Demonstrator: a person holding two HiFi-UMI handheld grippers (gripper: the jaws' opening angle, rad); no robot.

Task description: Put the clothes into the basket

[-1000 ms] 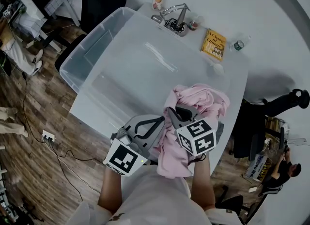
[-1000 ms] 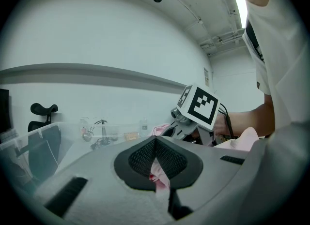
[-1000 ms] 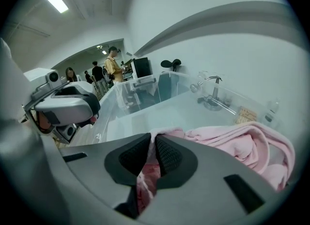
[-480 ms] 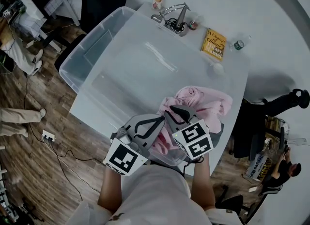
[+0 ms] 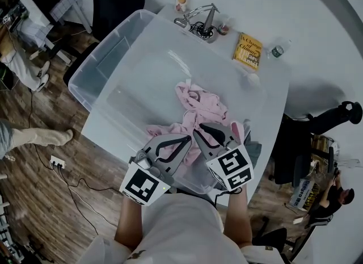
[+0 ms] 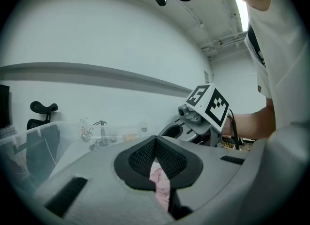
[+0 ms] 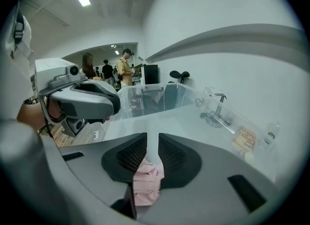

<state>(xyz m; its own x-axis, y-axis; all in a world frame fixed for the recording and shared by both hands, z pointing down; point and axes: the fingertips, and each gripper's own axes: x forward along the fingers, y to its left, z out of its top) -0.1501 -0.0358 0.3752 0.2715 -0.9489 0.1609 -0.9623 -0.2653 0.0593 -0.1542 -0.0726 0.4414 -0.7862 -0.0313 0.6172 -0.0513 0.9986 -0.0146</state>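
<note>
**Pink garment down in the basket, right claw let go**

Head view first: the pink garment lay sprawled inside the clear basket, stretched from the basket's middle back to its near wall. Both tools hung at that near wall, side by side. The left gripper had its tips pinched together, and the right gripper sat over the cloth's near end. Beyond the basket's far side, a yellow book rested on the white table.

Over to the left gripper view: that claw was clenched, pads meeting at the tip with nothing nipped between them. A strip of pink showed down through the slot behind the pads, where the garment lay in the basket below.

And the right gripper view: those jaws had just been opening and stood a sliver apart, released. The basket's pale floor showed through the slit between the pads. Pink cloth bunched low at the pads' lower ends, and the pads were not squeezing it.
</note>
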